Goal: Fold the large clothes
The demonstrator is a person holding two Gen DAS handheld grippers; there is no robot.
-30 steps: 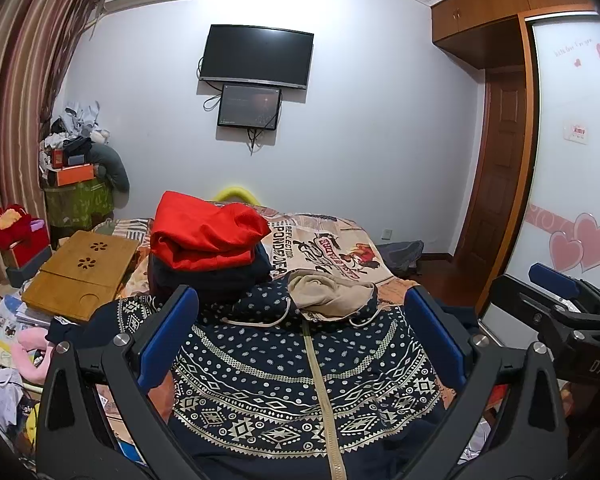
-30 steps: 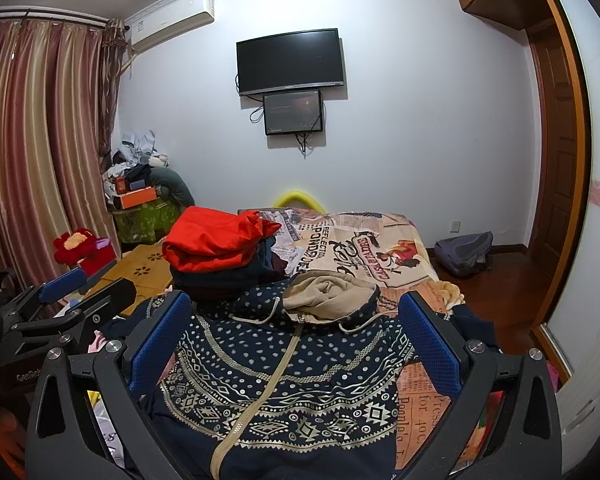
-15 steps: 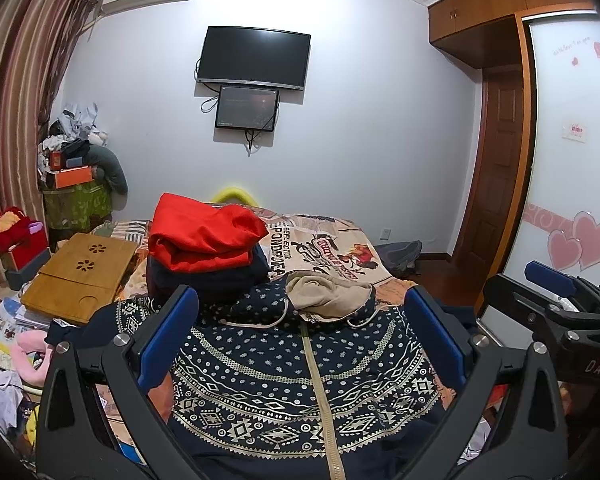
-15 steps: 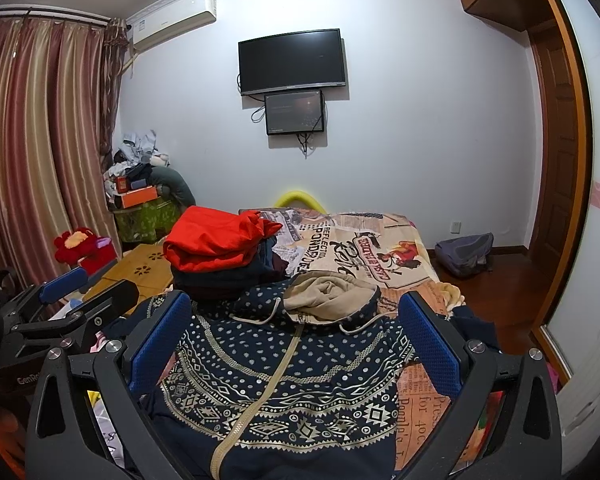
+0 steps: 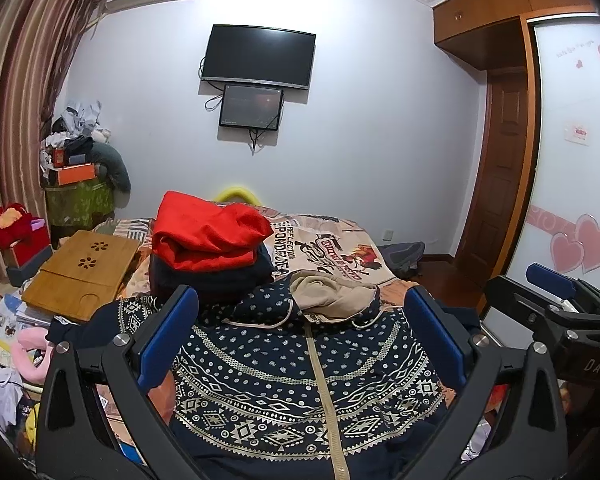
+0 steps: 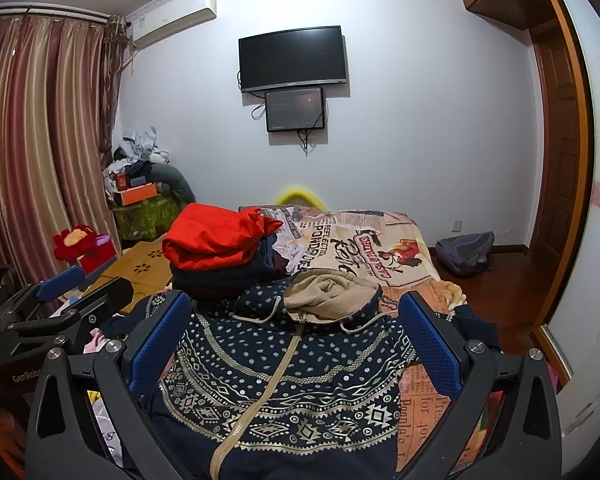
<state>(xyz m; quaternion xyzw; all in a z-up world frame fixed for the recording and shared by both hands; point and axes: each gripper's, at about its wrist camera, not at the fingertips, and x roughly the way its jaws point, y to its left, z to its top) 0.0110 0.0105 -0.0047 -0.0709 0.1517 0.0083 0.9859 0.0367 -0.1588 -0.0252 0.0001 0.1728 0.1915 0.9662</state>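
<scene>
A navy hooded jacket [image 5: 296, 372] with a pale pattern, beige zip and beige-lined hood [image 5: 328, 294] lies spread front-up on the bed; it also shows in the right wrist view [image 6: 284, 376]. My left gripper [image 5: 300, 336] hangs above it, open and empty. My right gripper [image 6: 292, 332] is also open and empty above it. Each gripper shows in the other's view: the right gripper [image 5: 556, 300] at the right, the left gripper [image 6: 64, 300] at the left.
A stack of folded clothes topped by a red garment [image 5: 208, 236] sits behind the jacket on the printed bedspread [image 5: 332, 248]. A wooden lap tray [image 5: 80, 276] lies left of the bed. A backpack [image 6: 466, 252] is on the floor by the door.
Both grippers drifted slightly; the view shifted a little. Both stay open above the jacket, which has not moved.
</scene>
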